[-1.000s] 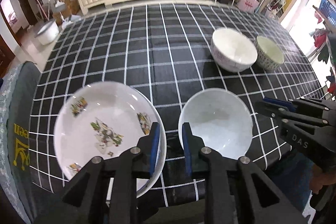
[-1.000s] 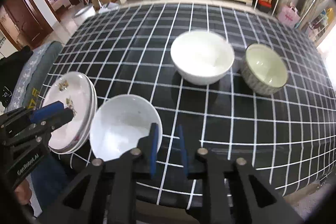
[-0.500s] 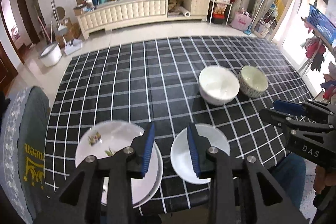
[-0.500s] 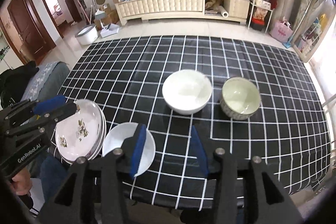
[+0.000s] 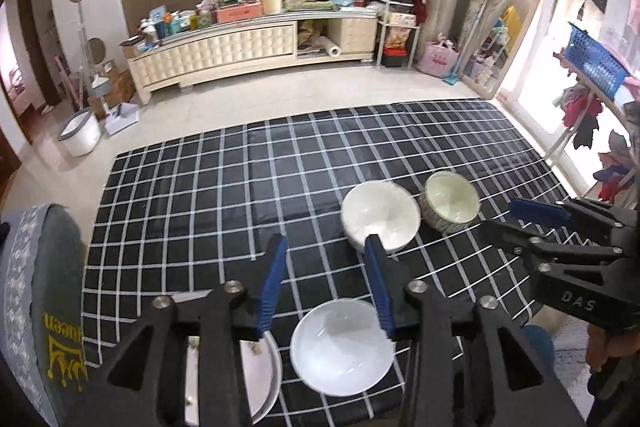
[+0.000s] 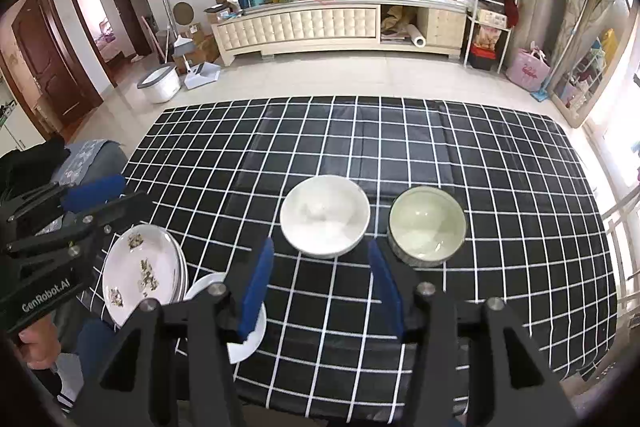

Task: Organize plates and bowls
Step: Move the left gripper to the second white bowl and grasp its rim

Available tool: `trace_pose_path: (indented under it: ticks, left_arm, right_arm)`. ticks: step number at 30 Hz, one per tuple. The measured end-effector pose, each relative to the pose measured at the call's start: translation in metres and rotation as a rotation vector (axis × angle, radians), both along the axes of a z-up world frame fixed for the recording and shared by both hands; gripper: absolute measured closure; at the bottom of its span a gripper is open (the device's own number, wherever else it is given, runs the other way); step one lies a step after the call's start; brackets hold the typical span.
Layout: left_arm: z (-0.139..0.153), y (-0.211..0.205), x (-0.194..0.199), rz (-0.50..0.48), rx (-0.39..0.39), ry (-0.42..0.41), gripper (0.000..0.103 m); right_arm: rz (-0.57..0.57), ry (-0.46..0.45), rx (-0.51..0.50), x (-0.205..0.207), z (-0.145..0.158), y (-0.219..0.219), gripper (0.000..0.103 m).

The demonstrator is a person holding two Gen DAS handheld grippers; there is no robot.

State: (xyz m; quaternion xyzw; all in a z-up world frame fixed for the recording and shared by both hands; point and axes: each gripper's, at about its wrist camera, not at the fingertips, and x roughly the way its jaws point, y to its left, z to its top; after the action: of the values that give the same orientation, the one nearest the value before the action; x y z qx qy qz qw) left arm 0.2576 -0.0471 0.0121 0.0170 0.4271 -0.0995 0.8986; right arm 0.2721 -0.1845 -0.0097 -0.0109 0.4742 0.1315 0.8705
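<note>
A stack of floral plates (image 6: 144,275) sits at the table's near left corner, partly hidden behind my left gripper in the left wrist view (image 5: 262,371). A plain white bowl (image 5: 342,347) (image 6: 250,335) stands right of it. A larger white bowl (image 5: 380,217) (image 6: 324,221) and a greenish patterned bowl (image 5: 450,201) (image 6: 427,225) stand side by side farther in. My left gripper (image 5: 326,287) is open and empty, high above the near bowl. My right gripper (image 6: 320,287) is open and empty, high above the near edge.
The table wears a black cloth with white grid lines (image 6: 400,139). A grey cushioned chair (image 5: 36,287) stands at the table's left. A cream sideboard (image 6: 300,27), a white bucket (image 6: 158,89) and shelves stand beyond the table on the floor.
Both grippers have risen and pulled back from the table, and both have opened wider. The dishes have not moved.
</note>
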Motion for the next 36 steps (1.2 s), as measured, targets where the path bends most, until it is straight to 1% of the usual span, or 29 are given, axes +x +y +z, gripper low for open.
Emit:
trace_pose_path:
  ticks: [4, 8, 12, 18, 20, 23, 25, 26, 27, 29, 32, 34, 35, 36]
  left_arm:
    - [-0.002, -0.008, 0.015, -0.003, 0.003, 0.007, 0.062]
    - [-0.011, -0.016, 0.033, -0.008, 0.012, 0.034, 0.062]
    - [-0.030, -0.022, 0.053, -0.018, 0.012, 0.078, 0.062]
    - [-0.062, -0.021, 0.084, 0.009, -0.017, 0.157, 0.062]
    - [-0.073, -0.022, 0.093, 0.016, -0.015, 0.180, 0.062]
    - [-0.087, -0.026, 0.101, 0.013, -0.004, 0.209, 0.062]
    - [-0.097, -0.029, 0.105, 0.004, -0.007, 0.228, 0.062]
    - [-0.101, -0.029, 0.107, 0.000, -0.009, 0.233, 0.064]
    - [-0.106, -0.031, 0.110, -0.004, -0.010, 0.240, 0.067]
    - [-0.112, -0.033, 0.113, -0.007, -0.012, 0.252, 0.068]
    - [-0.120, -0.037, 0.119, -0.016, -0.010, 0.270, 0.068]
    - [-0.125, -0.040, 0.124, -0.023, 0.001, 0.271, 0.070]
    - [-0.127, -0.042, 0.126, -0.026, 0.005, 0.275, 0.073]
    - [-0.131, -0.043, 0.128, -0.032, 0.008, 0.280, 0.074]
  right_arm:
    - [0.016, 0.005, -0.016, 0.019, -0.005, 0.000, 0.048]
    - [0.026, 0.024, -0.028, 0.038, -0.017, -0.003, 0.048]
    - [0.042, 0.063, -0.029, 0.055, -0.032, -0.003, 0.048]
    - [0.075, 0.087, -0.057, 0.074, -0.059, -0.003, 0.048]
    - [0.090, 0.088, -0.060, 0.079, -0.066, -0.003, 0.048]
    - [0.108, 0.112, -0.046, 0.085, -0.081, -0.003, 0.048]
    - [0.114, 0.123, -0.050, 0.090, -0.091, -0.001, 0.052]
    - [0.115, 0.128, -0.049, 0.092, -0.095, -0.001, 0.059]
    - [0.113, 0.135, -0.043, 0.094, -0.099, -0.001, 0.062]
    - [0.099, 0.153, -0.024, 0.100, -0.108, -0.002, 0.064]
    - [0.096, 0.165, -0.031, 0.107, -0.119, -0.002, 0.065]
    - [0.096, 0.178, -0.026, 0.110, -0.125, -0.003, 0.067]
    - [0.096, 0.181, -0.027, 0.111, -0.127, -0.004, 0.069]
    - [0.096, 0.170, -0.033, 0.111, -0.127, -0.004, 0.071]
